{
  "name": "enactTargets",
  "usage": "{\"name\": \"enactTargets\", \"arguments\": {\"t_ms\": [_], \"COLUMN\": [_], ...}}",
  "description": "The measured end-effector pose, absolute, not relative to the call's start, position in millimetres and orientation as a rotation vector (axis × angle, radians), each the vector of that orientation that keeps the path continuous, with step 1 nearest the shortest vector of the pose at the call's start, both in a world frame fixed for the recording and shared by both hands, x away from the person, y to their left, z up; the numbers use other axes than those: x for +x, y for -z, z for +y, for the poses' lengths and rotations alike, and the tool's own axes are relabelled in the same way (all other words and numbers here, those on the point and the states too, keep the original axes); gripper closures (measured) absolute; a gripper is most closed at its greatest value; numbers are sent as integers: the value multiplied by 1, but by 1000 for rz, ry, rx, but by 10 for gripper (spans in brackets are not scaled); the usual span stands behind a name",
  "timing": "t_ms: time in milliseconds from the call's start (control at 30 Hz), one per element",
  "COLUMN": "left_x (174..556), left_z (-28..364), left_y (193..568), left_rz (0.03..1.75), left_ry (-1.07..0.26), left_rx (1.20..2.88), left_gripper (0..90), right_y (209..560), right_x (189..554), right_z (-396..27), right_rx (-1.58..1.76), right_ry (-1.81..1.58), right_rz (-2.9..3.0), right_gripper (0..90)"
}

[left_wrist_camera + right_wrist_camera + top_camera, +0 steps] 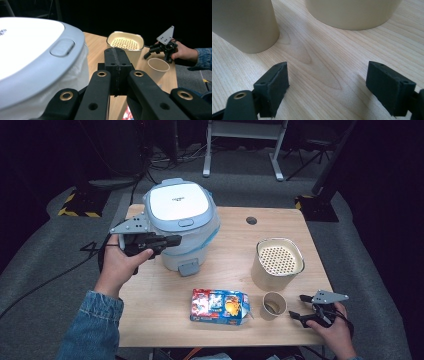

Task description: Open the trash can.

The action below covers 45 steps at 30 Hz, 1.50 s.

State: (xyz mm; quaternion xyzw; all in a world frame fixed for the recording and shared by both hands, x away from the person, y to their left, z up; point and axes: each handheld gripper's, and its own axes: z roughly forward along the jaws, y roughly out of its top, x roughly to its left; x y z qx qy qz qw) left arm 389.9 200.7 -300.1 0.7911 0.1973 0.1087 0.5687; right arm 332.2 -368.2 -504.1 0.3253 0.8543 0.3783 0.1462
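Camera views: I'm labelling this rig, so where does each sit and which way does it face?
High view: above the person's side, looking down on table, both hands.
Left gripper view: on left gripper, shut, beside rice cooker.
Right gripper view: on right gripper, open, low over the table.
All share paper cup and perforated container.

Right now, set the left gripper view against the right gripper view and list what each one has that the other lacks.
Left gripper view alone: the white cooker lid, its own shut left gripper, the perforated insert inside the cream pot, and the far hand.

Right gripper view alone: the open right gripper low over bare wood.

Shared: paper cup, cream pot, wooden table.
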Motion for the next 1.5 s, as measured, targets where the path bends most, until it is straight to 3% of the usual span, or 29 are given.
{"name": "enactTargets", "arguments": {"t_ms": [633,1500], "left_x": [435,438], "left_z": [198,177], "left_y": [293,286], "left_rz": [583,621], "left_ry": [-323,-381], "left_rx": [1888,1973], "left_gripper": [900,900], "right_y": [504,504], "right_x": [332,332], "right_z": [-368,-368], "right_rx": [932,930], "right_ry": [-1089,-1090], "right_rz": [2460,2462], "right_gripper": [193,196]}}
